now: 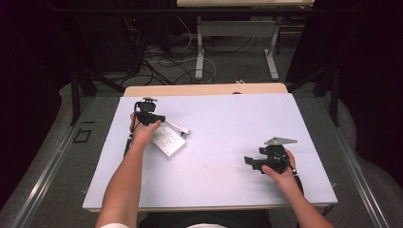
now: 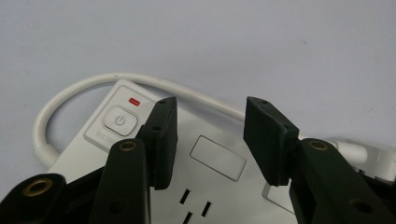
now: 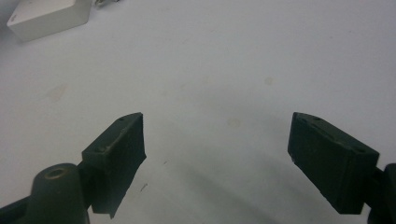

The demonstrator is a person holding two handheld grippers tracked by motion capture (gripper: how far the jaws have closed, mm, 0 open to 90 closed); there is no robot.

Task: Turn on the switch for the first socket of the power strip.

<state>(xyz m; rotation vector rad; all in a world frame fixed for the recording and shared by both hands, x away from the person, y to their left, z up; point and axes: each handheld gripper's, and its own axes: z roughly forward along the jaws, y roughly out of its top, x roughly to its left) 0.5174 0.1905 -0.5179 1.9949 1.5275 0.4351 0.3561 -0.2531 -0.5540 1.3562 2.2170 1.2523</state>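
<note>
**A lab recording bay**

A lab setting is indicated: a white-topped table [image 1: 214,142] is enclosed by black curtains [image 1: 28,71], with loose cables [image 1: 166,64] strewn over the grey floor beyond its far edge, beside another desk's legs [image 1: 200,47].

1. The power strip [image 2: 140,154] is showing white, with a white cord [image 2: 70,93]; its small light [image 2: 134,101] is glowing red; its power button [image 2: 120,120] is showing pale grey.
2. Both grippers are showing black: left gripper [image 2: 210,135]; right gripper [image 3: 215,158]; brass-coloured screws are glinting on their arms.
3. The table [image 1: 228,118] is showing pale lilac-white, with faint brownish stains; its far edge is showing light wood.
</note>
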